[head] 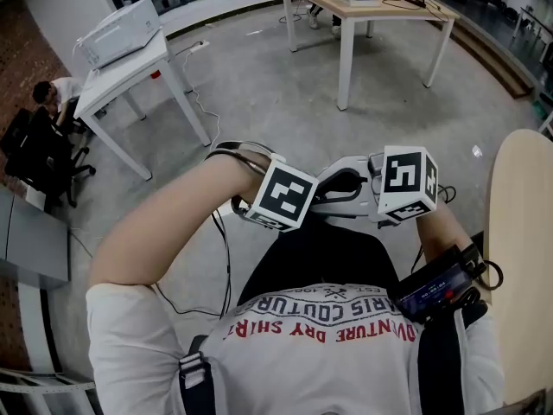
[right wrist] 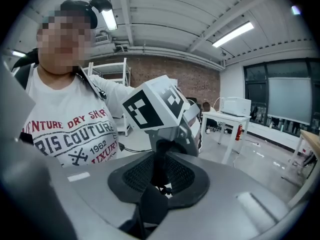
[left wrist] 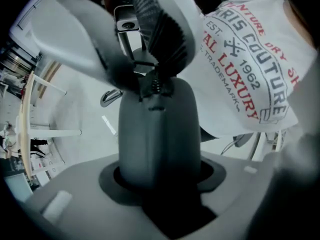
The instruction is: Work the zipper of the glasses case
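In the left gripper view the dark grey glasses case (left wrist: 157,134) stands upright between the jaws of my left gripper (left wrist: 160,184), which is shut on it. At the case's far end is the zipper pull (left wrist: 155,84). The right gripper's ribbed pad (left wrist: 160,29) and its other finger (left wrist: 80,34) converge on the pull. Seen from the right gripper view, my right gripper (right wrist: 160,176) has its meshed pads close on either side of a thin dark piece (right wrist: 160,159), with the left gripper's marker cube (right wrist: 152,106) right behind. From the head view both grippers meet at chest height around the case (head: 340,182).
A white table (head: 130,67) carrying a white box stands at the far left, and a wooden table (head: 363,11) at the back. A pale rounded tabletop (head: 518,258) runs along my right side. A person (head: 52,98) sits at the left edge. Cables trail over the concrete floor.
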Demonstrator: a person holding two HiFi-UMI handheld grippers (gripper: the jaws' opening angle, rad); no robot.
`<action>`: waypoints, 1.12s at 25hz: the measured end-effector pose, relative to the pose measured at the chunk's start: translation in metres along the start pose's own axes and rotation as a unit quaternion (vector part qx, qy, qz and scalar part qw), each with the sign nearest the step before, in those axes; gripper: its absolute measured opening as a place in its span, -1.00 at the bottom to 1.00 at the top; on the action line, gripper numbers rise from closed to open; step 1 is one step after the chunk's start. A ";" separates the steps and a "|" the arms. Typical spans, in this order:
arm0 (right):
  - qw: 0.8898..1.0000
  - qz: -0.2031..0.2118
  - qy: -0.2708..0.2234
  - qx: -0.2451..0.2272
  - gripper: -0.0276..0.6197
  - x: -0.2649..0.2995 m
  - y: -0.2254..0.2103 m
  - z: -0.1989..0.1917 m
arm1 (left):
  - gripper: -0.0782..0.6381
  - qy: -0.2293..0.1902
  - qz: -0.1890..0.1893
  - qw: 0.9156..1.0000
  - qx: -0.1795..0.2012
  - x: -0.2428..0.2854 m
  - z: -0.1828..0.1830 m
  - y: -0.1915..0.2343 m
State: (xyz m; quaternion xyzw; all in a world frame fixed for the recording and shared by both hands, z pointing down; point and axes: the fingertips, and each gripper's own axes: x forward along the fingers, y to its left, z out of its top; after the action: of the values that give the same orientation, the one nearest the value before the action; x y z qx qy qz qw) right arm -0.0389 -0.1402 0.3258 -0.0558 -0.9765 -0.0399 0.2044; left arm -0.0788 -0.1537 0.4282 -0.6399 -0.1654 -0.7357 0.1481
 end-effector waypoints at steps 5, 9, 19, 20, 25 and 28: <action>1.000 -0.006 -0.012 -0.001 -0.78 -0.007 -0.001 0.003 | -0.10 -0.027 -0.004 1.000 -0.010 0.001 0.004 -0.001; 1.000 -0.011 -0.020 -0.002 -0.89 -0.009 -0.001 0.001 | -0.10 -0.038 -0.005 0.999 -0.028 0.004 -0.002 0.001; 0.999 -0.032 -0.041 -0.004 -0.91 -0.016 -0.007 0.001 | -0.10 -0.092 -0.027 0.994 -0.057 0.001 0.003 -0.003; 0.998 -0.038 -0.043 -0.004 -0.91 -0.017 -0.008 0.001 | -0.10 -0.096 -0.026 0.993 -0.061 0.000 0.002 -0.002; 0.993 -0.095 -0.064 -0.022 -0.91 -0.023 -0.018 0.003 | -0.10 -0.142 -0.025 0.986 -0.086 -0.007 -0.003 0.004; 0.991 -0.112 -0.062 -0.045 -0.69 -0.023 -0.018 0.004 | -0.10 -0.180 -0.035 0.978 -0.104 -0.014 0.001 0.006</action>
State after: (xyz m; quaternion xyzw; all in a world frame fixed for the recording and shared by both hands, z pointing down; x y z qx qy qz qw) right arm -0.0217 -0.1596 0.3113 0.0425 -0.9845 -0.1032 0.1351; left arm -0.0734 -0.1587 0.4147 -0.7673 -0.1343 -0.6266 0.0233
